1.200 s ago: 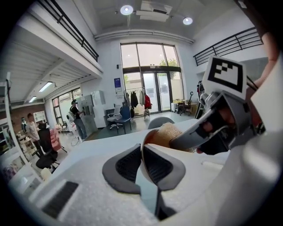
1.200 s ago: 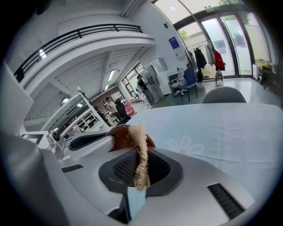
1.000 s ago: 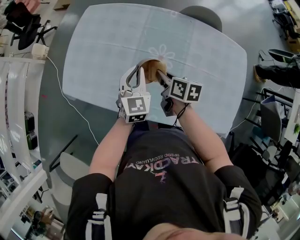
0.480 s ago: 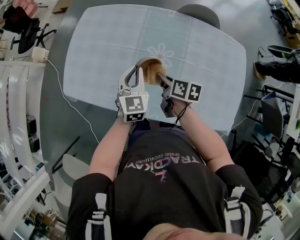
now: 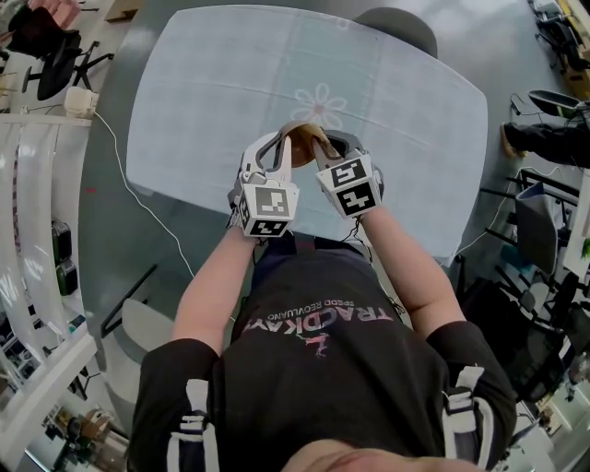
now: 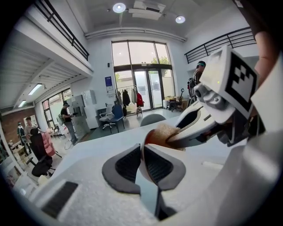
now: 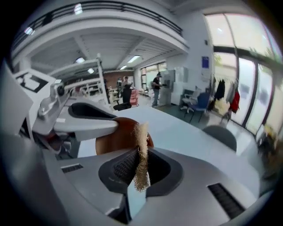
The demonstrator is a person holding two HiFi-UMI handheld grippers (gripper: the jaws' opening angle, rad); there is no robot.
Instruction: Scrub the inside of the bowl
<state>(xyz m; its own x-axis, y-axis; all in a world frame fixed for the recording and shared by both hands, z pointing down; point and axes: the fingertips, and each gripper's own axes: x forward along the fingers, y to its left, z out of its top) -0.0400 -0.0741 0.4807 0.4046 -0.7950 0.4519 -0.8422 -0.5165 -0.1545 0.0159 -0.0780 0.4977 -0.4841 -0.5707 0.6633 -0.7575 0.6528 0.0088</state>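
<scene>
Scrubbing seems in hand: jaws of your left gripper (image 6: 142,159) clamp the bowl (image 6: 152,137) mid-frame, your right gripper (image 7: 139,170) pinches the scrubber (image 7: 141,132), so next rub it inside.

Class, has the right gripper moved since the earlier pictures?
Yes. The right gripper has shifted left, nearer in line with the flower print on the table.

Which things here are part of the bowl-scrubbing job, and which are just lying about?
In the job: brown bowl, pinched at its rim by the left hand-held gripper; fibrous scrub pad in the right hand-held gripper.
Lying about: grey chair, white cable on the floor, flower-print tablecloth.
</scene>
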